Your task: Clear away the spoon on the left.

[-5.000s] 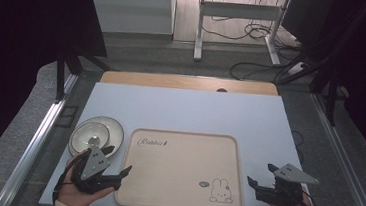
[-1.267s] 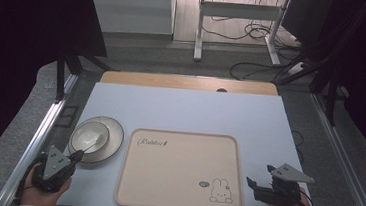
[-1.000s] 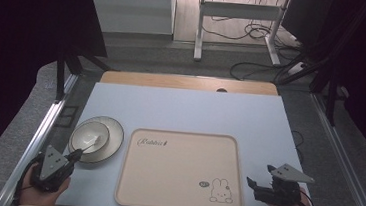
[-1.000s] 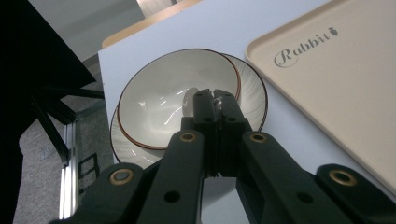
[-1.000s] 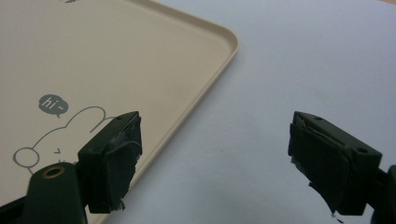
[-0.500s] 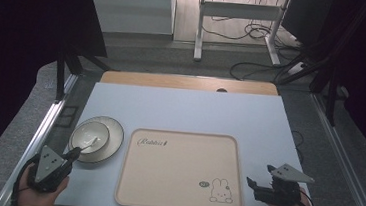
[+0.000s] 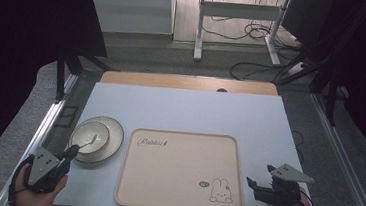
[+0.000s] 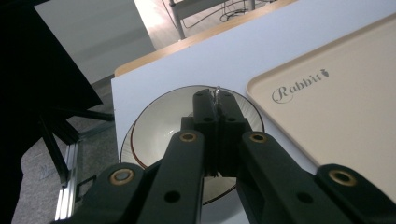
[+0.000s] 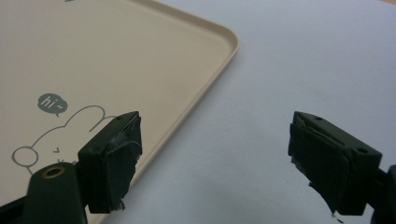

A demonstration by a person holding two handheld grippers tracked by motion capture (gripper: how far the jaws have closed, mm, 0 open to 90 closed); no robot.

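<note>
While the spoon [image 7: 86, 143] lies in the bowl [image 7: 89, 136] on its plate [image 7: 112, 142] left of the tray [image 7: 180, 170], the left gripper [image 8: 215, 100] pinches its handle, jaws closed; lift it level. The right gripper [image 9: 212, 161] waits wide open, empty.

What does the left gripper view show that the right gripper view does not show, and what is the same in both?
Left gripper view alone: the left gripper, its jaws closed together on a thin shiny piece, perhaps a spoon handle, above a bowl that sits on a plate; also the word "Rabbit" printed on the tray.

Right gripper view alone: the right gripper, its jaws wide apart with nothing between, and the tray's rabbit drawing with a "hi~" bubble.

Both: the beige tray lying on the white table.
</note>
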